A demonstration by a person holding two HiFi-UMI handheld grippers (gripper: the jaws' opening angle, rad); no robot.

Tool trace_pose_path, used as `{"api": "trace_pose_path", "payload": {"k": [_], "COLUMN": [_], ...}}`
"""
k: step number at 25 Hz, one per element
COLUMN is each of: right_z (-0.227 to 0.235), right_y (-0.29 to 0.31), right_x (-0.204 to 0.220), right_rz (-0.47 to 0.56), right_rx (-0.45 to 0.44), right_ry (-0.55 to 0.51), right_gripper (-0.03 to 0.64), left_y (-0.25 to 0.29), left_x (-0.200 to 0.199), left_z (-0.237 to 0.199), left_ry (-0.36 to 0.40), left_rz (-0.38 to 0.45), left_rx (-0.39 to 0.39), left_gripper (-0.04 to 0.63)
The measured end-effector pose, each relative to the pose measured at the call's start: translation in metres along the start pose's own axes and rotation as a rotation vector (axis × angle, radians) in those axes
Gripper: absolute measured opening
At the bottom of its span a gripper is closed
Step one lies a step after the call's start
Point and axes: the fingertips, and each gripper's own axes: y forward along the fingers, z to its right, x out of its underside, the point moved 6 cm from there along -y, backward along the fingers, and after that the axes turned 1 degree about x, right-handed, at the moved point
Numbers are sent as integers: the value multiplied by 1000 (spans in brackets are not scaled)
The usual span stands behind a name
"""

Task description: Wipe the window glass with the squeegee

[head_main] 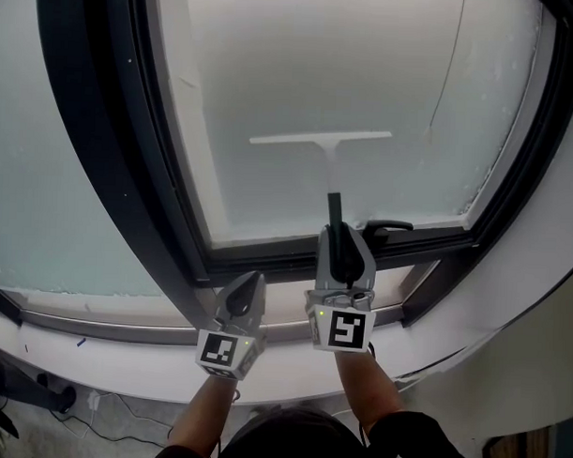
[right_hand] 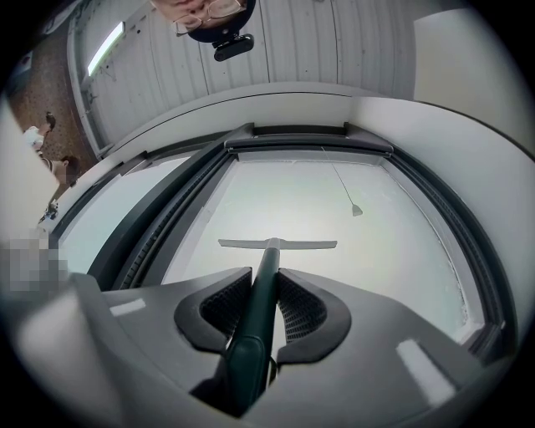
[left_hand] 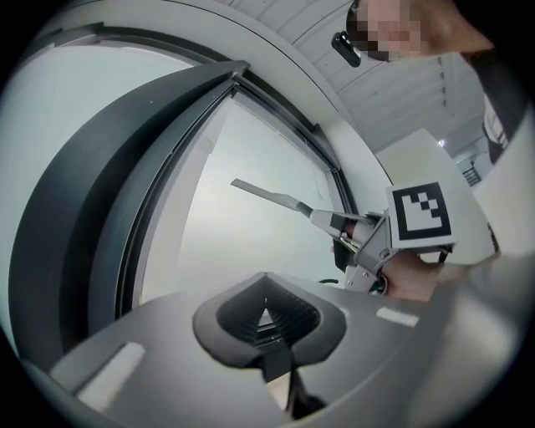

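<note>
The squeegee (head_main: 320,137) has a white blade lying level against the frosted window glass (head_main: 273,73), about mid-pane. Its dark handle (head_main: 334,214) runs down into my right gripper (head_main: 337,238), which is shut on it. In the right gripper view the handle (right_hand: 257,313) passes between the pads up to the blade (right_hand: 277,244) on the glass (right_hand: 292,196). My left gripper (head_main: 251,282) hangs lower left, by the bottom frame, off the glass. Its jaws (left_hand: 266,322) are shut with nothing between them. From there the squeegee (left_hand: 272,194) shows side-on.
A thick dark frame (head_main: 111,151) surrounds the pane. A black window handle (head_main: 387,227) sits on the bottom rail just right of my right gripper. A thin cord (head_main: 448,79) hangs over the right part of the glass. A white sill (head_main: 113,358) runs below.
</note>
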Motion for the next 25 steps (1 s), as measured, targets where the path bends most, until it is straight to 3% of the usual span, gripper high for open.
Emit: {"api": "trace_pose_path", "payload": {"k": [15,18,25], "right_z": [-7,-7,-12], "right_y": [-11,-16,-21], "right_x": [8,14,19], "right_rz": [9,-2,-18], "right_rx": [-5,-3,-3], "right_ry": [38,35,38], "right_gripper": [98,97,97], "left_y": [-4,-9,-14], "left_x": [11,14,19], "left_z": [-6,-6,-8], "left_ry": [40,-2,5], "left_rz": [-53,-47,-55], "left_rx": [-9,-25,-31], "left_gripper": [-3,-2,-2]}}
